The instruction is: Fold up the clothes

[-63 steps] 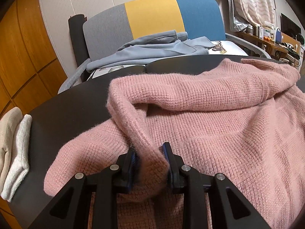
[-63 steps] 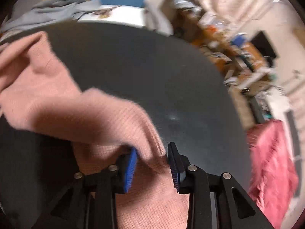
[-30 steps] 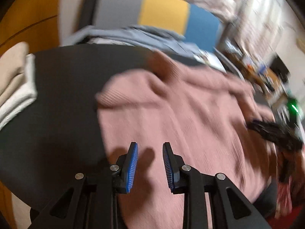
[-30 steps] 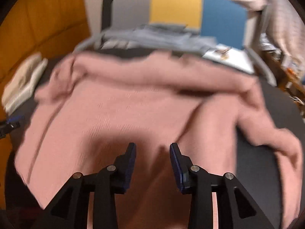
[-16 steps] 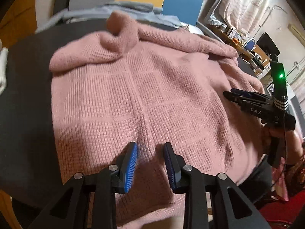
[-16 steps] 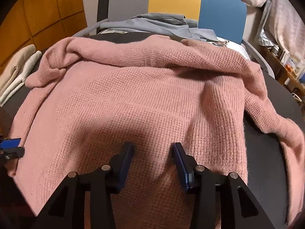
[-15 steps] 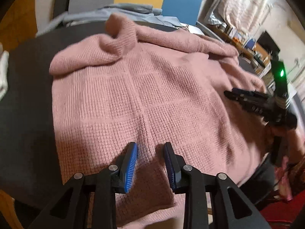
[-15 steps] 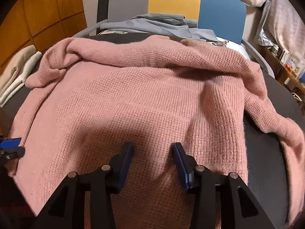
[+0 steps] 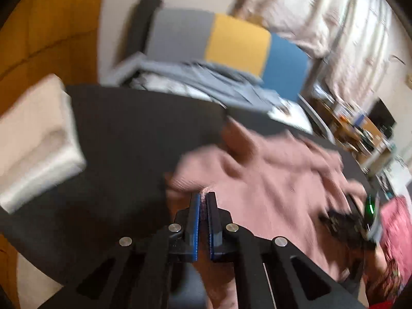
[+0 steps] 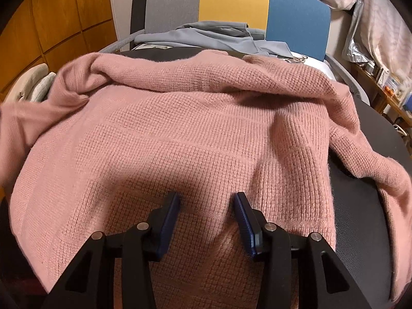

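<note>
The sweater (image 10: 195, 134) was dusty pink in a waffle knit; the table (image 9: 123, 134) black; the chair back (image 10: 231, 2) banded grey, yellow and blue; the garment (image 10: 213, 34) on it pale blue-grey; the folded towels (image 9: 33, 139) cream and white; the finger pads (image 10: 170, 212) blue on black frames.

One pink sweater (image 10: 195, 134), one grey garment (image 10: 213, 36) (on the chair), two folded towels (image 9: 36, 139), two grippers.
</note>
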Available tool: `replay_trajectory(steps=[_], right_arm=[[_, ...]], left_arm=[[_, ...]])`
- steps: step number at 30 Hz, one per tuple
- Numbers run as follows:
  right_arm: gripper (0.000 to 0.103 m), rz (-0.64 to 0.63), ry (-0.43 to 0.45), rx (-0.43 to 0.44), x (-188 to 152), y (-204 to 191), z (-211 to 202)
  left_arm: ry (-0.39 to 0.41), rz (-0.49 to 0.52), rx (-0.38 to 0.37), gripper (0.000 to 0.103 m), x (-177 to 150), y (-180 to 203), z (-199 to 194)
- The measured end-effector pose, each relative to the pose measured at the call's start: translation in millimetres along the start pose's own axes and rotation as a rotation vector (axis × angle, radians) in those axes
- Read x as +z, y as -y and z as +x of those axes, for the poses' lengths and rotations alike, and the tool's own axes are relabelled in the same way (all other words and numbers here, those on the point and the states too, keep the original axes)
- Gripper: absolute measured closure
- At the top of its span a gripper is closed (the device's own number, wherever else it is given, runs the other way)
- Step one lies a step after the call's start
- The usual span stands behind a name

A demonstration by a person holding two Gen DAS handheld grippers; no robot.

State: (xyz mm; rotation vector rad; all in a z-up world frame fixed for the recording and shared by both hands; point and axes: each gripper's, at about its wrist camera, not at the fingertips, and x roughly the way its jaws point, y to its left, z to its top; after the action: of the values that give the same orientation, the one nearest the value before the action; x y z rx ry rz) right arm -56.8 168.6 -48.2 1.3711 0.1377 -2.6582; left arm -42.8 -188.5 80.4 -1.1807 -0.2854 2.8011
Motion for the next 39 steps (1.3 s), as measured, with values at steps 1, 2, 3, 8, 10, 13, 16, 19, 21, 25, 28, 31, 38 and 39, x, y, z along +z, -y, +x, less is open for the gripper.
replay_trajectory(steps=[1, 2, 3, 8, 10, 13, 16, 19, 21, 25, 28, 31, 38, 39], right_arm=[[0.057, 0.001, 0.001, 0.000, 0, 0, 0], [0.057, 0.001, 0.000, 0.000, 0, 0, 0], [0.057, 0.001, -0.001, 0.001, 0, 0, 0], [0.057, 0.001, -0.004, 0.002, 0, 1, 0], [0.057, 0.001, -0.008, 0.001, 1, 1, 0], [0.057, 0.001, -0.014, 0.000, 2, 1, 0], [0.057, 0.000, -0.022, -0.001, 4, 2, 1], [0.057, -0.002, -0.030, -0.002, 5, 3, 1], [0.057, -0.005, -0.036, -0.002, 7, 3, 2], [0.056, -0.002, -0.046, -0.001, 9, 4, 3], [0.056, -0.008, -0.048, 0.000, 8, 10, 0], [0.056, -0.007, -0.049, -0.002, 9, 11, 1], [0.054, -0.002, -0.038, -0.004, 8, 10, 0], [0.054, -0.002, -0.035, 0.003, 8, 12, 0]], left_arm=[[0.014, 0.002, 0.032, 0.099, 7, -8, -2], [0.022, 0.001, 0.057, 0.099, 14, -15, -2], [0.027, -0.001, 0.079, 0.099, 21, -21, 0], [0.037, 0.000, 0.210, 0.099, 56, -65, 10], [0.047, -0.007, 0.260, 0.099, 70, -82, 11], [0.070, -0.048, 0.284, 0.099, 89, -109, 8], [0.099, -0.108, 0.278, 0.099, 104, -129, -1], [0.119, -0.139, 0.293, 0.099, 115, -143, -6], [0.131, -0.181, 0.299, 0.099, 120, -156, -10], [0.180, -0.320, 0.260, 0.099, 129, -185, -17], [0.171, -0.363, 0.287, 0.100, 134, -201, -9], [0.119, -0.335, 0.326, 0.100, 136, -204, 11], [0.081, -0.150, 0.294, 0.099, 96, -124, 46], [0.085, -0.113, 0.249, 0.098, 84, -100, 47]])
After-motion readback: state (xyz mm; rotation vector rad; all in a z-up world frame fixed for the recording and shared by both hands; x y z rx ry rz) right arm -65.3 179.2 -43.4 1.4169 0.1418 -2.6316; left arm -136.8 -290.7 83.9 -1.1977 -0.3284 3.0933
